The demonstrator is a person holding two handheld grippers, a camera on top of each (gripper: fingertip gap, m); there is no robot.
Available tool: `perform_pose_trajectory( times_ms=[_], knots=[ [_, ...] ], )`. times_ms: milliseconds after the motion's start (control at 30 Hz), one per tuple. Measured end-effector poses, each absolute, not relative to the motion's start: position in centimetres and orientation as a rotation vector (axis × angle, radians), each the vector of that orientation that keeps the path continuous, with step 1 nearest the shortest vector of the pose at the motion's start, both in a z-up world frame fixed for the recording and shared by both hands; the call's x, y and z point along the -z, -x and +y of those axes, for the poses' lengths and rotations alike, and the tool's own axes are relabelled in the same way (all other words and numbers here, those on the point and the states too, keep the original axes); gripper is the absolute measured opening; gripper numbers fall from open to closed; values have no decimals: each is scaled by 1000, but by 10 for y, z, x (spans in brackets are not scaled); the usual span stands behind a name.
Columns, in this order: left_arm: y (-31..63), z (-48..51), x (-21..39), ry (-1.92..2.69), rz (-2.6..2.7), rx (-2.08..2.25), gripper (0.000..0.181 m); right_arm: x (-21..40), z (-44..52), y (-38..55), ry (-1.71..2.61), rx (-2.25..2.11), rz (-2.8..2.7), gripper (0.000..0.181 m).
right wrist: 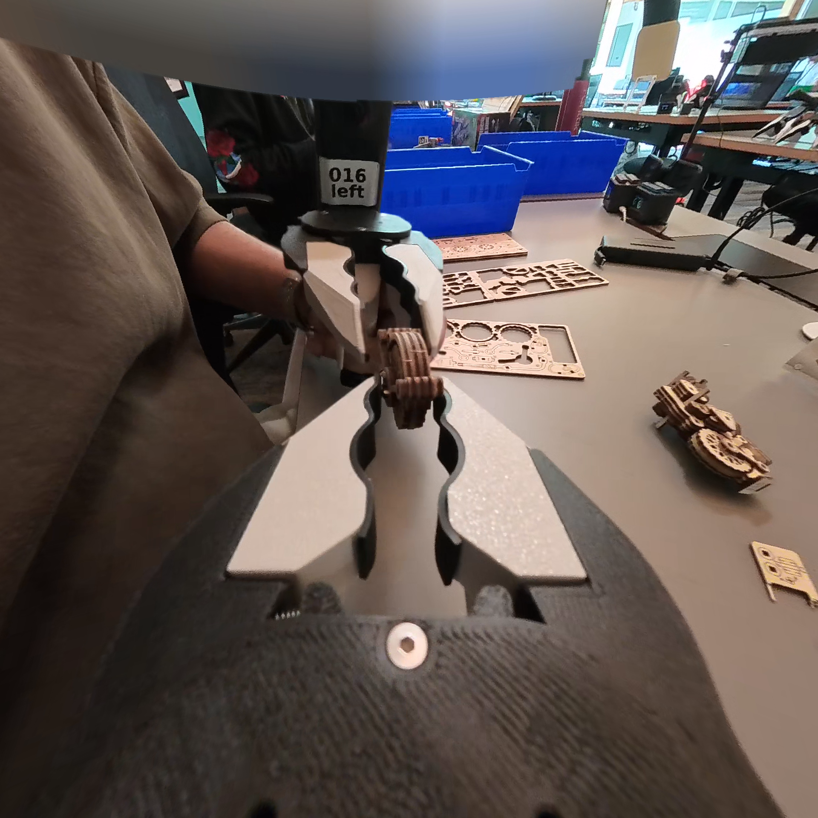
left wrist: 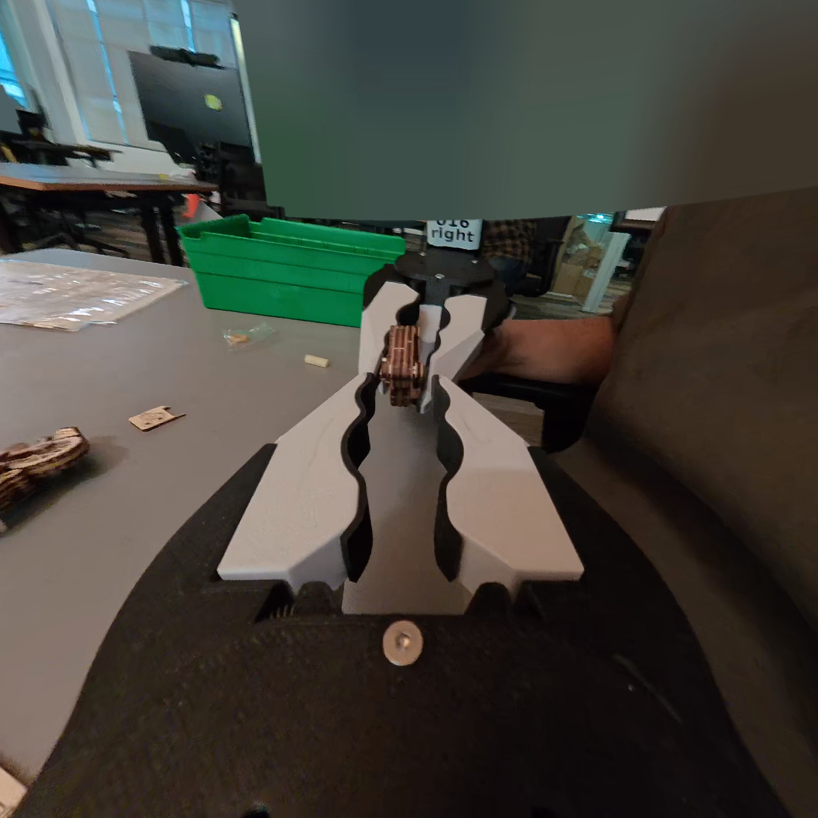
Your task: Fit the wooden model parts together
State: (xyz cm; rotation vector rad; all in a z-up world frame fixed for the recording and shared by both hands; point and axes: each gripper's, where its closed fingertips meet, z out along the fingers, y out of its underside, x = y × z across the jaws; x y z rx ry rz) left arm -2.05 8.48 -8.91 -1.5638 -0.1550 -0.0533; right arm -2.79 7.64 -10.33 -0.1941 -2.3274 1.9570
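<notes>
The wooden part (left wrist: 402, 366), a small layered piece of curved plywood plates, hangs in the air above the grey table (left wrist: 186, 354), caught between both grippers, which meet tip to tip over it. In the left wrist view, the built model (left wrist: 42, 456) lies far left of the part on the table, a loose flat piece (left wrist: 155, 417) nearer in, then a small bag (left wrist: 248, 335) and a pale peg (left wrist: 316, 361); a green bin (left wrist: 283, 270) stands behind these. The left gripper (left wrist: 402, 389) has its jaws narrowed around the part's lower end, pinching it. Just beyond the part, the right gripper (left wrist: 405, 354) faces back, and its jaws also pinch the piece.

In the right wrist view, a person's brown sleeve (right wrist: 88, 265) fills the area left of the part (right wrist: 409, 380). The left gripper (right wrist: 398, 341) comes down onto the part from above, the right gripper (right wrist: 407, 398) holds it from below. Right of the part lie cut-out plywood sheets (right wrist: 509, 349), with blue bins (right wrist: 456, 190) behind them, then the model (right wrist: 712, 429) and the flat piece (right wrist: 783, 571).
</notes>
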Motion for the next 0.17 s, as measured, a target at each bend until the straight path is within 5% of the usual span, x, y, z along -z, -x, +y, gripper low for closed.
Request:
perform_pose_trajectory(
  times_ms=[167],
  knots=[
    [15, 82, 91, 1583, -141, 170, 20, 110, 76, 25, 136, -1880, -2351, 21]
  ],
)
